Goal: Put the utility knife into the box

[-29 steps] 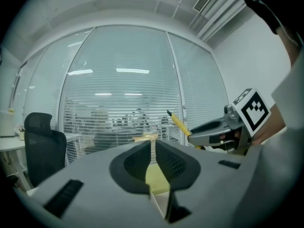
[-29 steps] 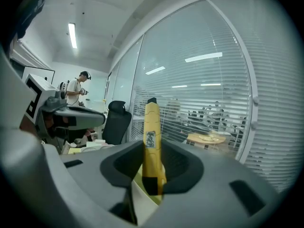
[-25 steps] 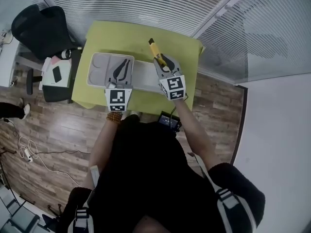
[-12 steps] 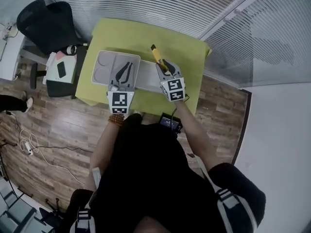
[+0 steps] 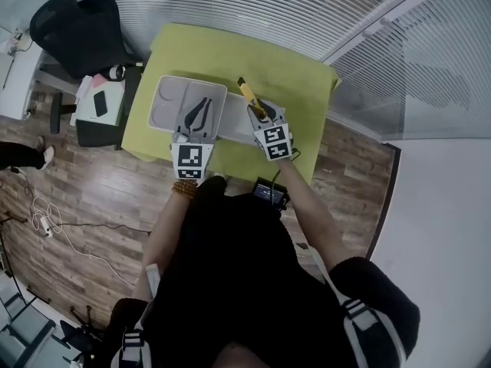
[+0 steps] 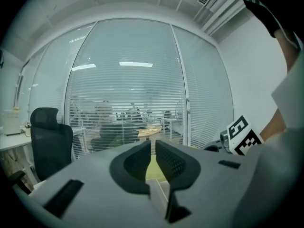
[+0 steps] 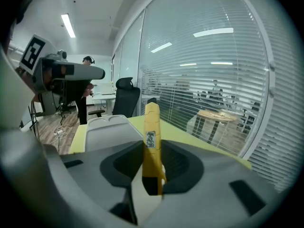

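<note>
1. Since a second ago the left tongs point(image 5: 201, 103) have hardly shifted, while the right tongs point(image 5: 258, 109) have come down with the knife point(image 5: 247, 92) towards the box point(image 5: 165, 98).
2. Left tongs point(image 6: 153, 148): jaws almost pressed together with only a thin slit between them, and nothing in it. They hang over the grey box on the green table point(image 5: 295, 75).
3. Box point(image 7: 107, 127): lies open, left of the knife.
4. Right tongs point(image 7: 153, 167): pinching the yellow knife point(image 7: 152, 127) by its near end. The knife points up and away by the box's right end, not yet inside.
</note>
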Demonstrator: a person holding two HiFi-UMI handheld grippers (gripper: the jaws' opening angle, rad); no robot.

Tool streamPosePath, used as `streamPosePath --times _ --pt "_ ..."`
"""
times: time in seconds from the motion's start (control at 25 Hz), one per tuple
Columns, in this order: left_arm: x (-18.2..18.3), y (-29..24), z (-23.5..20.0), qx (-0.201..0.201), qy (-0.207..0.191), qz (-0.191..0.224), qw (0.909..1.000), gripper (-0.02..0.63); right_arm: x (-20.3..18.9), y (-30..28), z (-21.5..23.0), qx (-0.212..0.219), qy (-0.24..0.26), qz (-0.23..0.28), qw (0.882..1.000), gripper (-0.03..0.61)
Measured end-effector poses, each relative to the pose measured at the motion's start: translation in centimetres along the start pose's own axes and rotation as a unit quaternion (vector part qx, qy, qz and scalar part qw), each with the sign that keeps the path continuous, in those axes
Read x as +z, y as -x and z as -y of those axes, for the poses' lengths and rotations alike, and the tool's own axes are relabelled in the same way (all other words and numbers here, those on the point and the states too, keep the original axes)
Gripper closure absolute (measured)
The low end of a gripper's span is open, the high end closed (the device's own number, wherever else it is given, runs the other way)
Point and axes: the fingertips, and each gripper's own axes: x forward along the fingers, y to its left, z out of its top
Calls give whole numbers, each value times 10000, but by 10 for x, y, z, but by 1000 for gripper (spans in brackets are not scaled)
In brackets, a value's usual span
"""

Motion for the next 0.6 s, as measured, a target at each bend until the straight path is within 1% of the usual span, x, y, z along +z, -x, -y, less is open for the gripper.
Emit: streamPosePath --times 0.28,0.44,0.6 --pt "-2 -7 5 -122 -38 -21 9999 575 -31 -11 -7 142 96 -402 9990 469" --pt "-3 -8 4 -133 -38 -49 9999 575 -43 -15 -8 188 93 -579 9981 469" --pt "-5 -8 2 -119 7 -67 9999 575 -55 -19 -10 248 213 -811 9962 469"
